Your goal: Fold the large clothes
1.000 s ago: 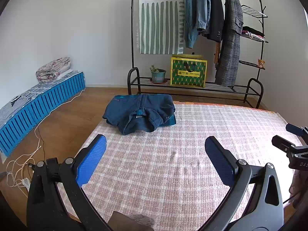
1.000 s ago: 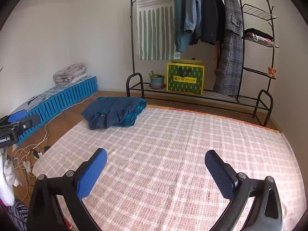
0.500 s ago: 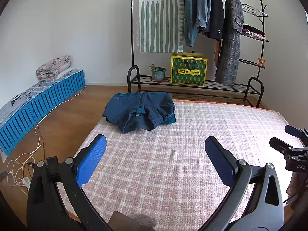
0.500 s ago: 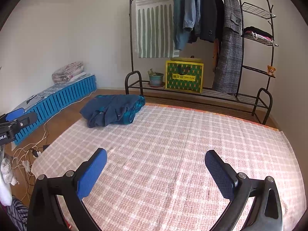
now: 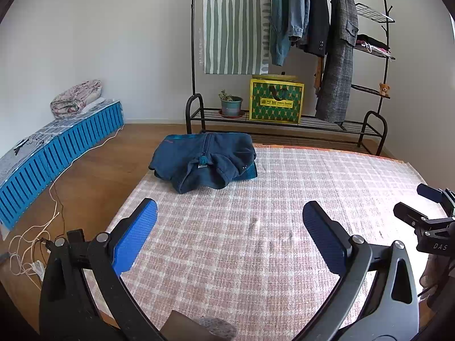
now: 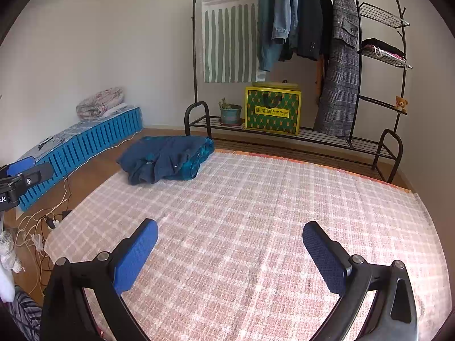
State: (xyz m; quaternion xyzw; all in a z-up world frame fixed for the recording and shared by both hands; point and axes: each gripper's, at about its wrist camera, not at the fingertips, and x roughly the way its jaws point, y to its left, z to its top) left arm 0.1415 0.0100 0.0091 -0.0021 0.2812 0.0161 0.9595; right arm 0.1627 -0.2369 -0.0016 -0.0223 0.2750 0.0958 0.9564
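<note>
Left wrist view: both hand-held grippers, left (image 5: 227,227) and right (image 6: 229,245), gape apart, empty, above the rug (image 5: 256,241); blue jacket (image 5: 203,162) lies bundled at its far corner.

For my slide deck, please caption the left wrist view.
Open left gripper hovers over pink checked rug, facing crumpled dark blue jacket at its far edge.

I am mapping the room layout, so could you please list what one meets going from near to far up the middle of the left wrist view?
Left gripper → checked rug → blue garment → potted plant on the black clothes rack → striped cloth hanging above.
</note>
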